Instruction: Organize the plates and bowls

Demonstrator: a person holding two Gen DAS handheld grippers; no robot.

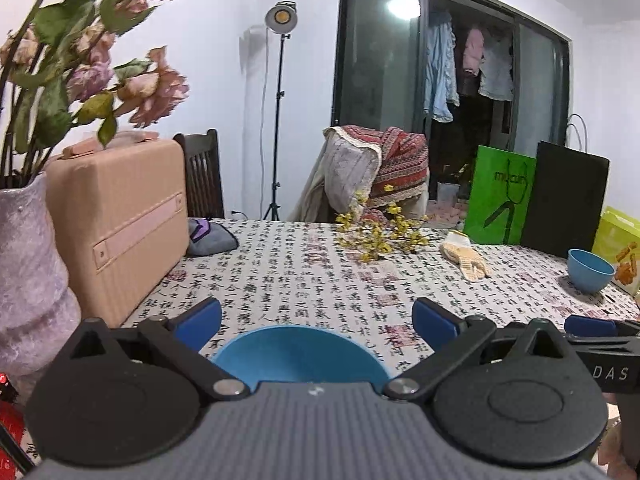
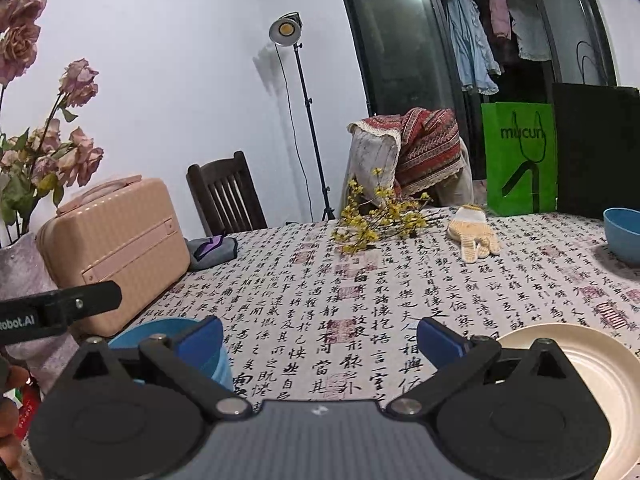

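A blue bowl sits on the table right under my left gripper, whose blue-padded jaws stand wide open above and beyond its rim, touching nothing. The same bowl shows at the lower left of the right wrist view, partly behind the left finger. My right gripper is open and empty over the patterned tablecloth. A cream ribbed plate lies at the lower right beside it. A second blue bowl stands upright at the far right of the table.
A pink suitcase and a vase of dried roses crowd the left side. Yellow flower sprigs, a knitted glove, a grey pouch, green and black bags stand at the far edge. Chairs are behind.
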